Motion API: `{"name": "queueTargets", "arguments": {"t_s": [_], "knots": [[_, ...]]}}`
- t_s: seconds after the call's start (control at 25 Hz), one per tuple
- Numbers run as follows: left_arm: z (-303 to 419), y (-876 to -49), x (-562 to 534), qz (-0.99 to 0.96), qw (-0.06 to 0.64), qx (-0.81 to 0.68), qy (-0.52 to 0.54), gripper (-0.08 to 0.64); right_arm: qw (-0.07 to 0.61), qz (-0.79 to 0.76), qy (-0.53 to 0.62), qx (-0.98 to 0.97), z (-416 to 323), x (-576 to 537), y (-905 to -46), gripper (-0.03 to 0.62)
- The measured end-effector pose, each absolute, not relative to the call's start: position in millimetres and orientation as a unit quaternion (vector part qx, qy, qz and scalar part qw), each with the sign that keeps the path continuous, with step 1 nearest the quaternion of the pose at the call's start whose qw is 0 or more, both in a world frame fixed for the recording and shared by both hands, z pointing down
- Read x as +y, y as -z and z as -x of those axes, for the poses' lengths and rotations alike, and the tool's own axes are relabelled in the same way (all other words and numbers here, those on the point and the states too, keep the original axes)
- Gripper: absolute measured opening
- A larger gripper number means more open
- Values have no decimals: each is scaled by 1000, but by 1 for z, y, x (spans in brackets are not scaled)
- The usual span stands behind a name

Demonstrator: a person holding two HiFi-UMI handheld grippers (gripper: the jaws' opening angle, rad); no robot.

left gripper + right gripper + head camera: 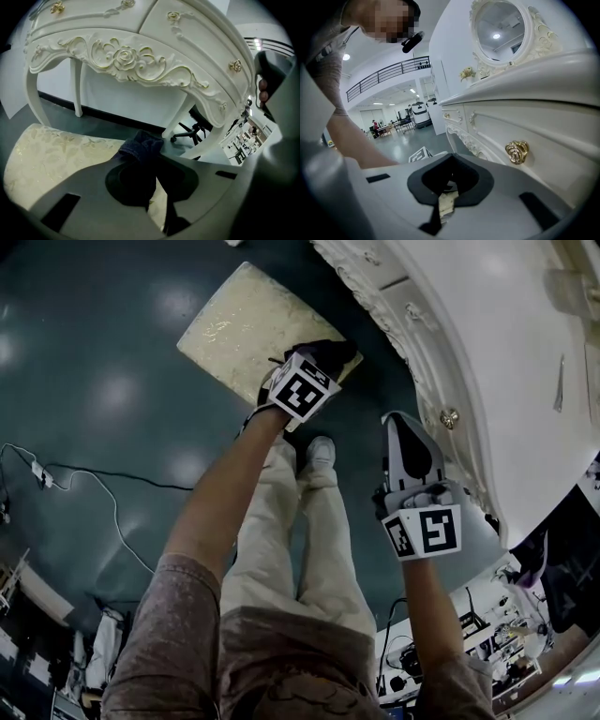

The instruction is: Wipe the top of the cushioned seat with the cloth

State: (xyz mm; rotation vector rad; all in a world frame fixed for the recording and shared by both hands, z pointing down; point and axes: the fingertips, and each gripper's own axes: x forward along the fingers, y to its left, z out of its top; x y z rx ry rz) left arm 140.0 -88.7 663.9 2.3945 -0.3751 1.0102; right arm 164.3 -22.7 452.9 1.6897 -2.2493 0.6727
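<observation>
The cushioned seat (239,324) is a cream, patterned pad on the dark floor, and it fills the lower left of the left gripper view (51,159). My left gripper (317,364) is over the seat's near right corner, shut on a dark blue cloth (339,352). In its own view the cloth (140,143) bunches out between the jaws of the left gripper (149,161), above the seat's edge. My right gripper (398,423) is held apart to the right beside the dresser, its jaws together and empty (449,185).
A white ornate dresser (487,352) with a gold rose knob (516,151) stands right of the seat, its carved front (126,58) just beyond it. The person's legs and shoe (319,454) are below the seat. A cable (103,484) lies on the floor at left.
</observation>
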Motion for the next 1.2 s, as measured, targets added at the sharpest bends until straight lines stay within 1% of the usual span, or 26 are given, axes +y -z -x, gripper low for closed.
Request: {"name": "queueTargets", "arguments": {"t_s": [0.4,0.64,0.96,1.2], "knots": [[-156,-658,-23,-881,302,-68,-357,61,123,-587,-234,-765,-168,-17,-453,-2],[-155,-633,-15,-876,395,-47,-273,61,122,-588,-233,-765,-166,-18,-453,-2],[-119,-597,-57,-878,434,-77,-187,61,119,-583,-236,-768,-154,-22,-456,-2],[-61,-572,-110,-881,429,-138,-142,61,118,-572,-238,-776,-138,-27,-459,-2]]}}
